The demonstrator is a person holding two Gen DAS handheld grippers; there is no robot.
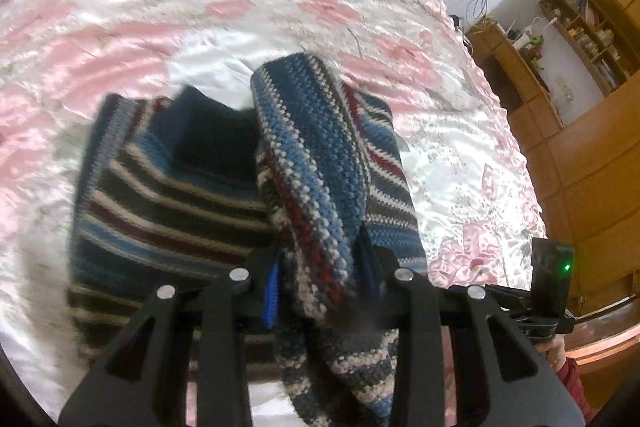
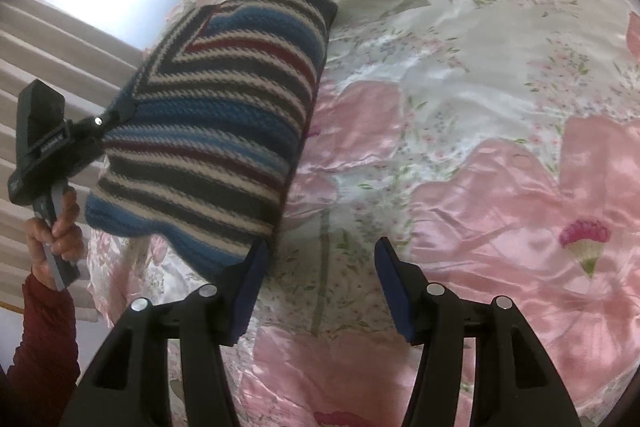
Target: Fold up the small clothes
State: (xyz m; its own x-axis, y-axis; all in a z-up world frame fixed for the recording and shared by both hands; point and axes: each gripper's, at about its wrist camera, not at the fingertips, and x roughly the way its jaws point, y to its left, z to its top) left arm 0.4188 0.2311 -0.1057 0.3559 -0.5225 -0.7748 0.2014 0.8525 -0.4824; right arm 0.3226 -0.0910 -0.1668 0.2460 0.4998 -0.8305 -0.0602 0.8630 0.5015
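Left tongs [image 1: 316, 283]: clamped on a bunched fold of the striped knit sweater [image 1: 312, 163]; blue pad [image 1: 272, 297] shows on one side, the other finger is buried in knit.
Right tongs [image 2: 320, 291]: spread wide, nothing between the pads, bedspread showing through the gap; left pad [image 2: 250, 291] sits just beside the sweater's lower edge, can't tell if touching.
Sweater position: lifted off the bed by one pinched part, rest drapes down; in the right wrist view it hangs as a flat striped panel [image 2: 216, 115] tilted over the bed edge; lower part looks to rest on or just above the cover, can't tell which.
Left hand [image 2: 56, 227]: grips the left tool's handle, dark red sleeve [image 2: 44, 347] below it.
Right hand [image 1: 556, 355]: only a sliver at the frame edge, under the right tool with a green light [image 1: 566, 268].
Bed: pink floral satin bedspread [image 2: 500, 187], glossy and wrinkled.
Background: wooden shelving [image 1: 580, 27] and wardrobe at right, curtain and bright window behind the left tool.
Risk 1: single grasp on thick bunched knit; weight of the hanging part could pull it out of the pads.
Risk 2: satin is slick; laid-down sweater may slide when a fold is pushed, so edges won't line up.
Risk 3: sweater hangs near the bed edge; a drop there could send it off the bed.
Risk 4: right tongs closing low could pinch bedspread with the knit and drag the cover.
Risk 5: one-sided lift lets the layers twist, giving a skewed fold unless the right tongs take a matching corner.
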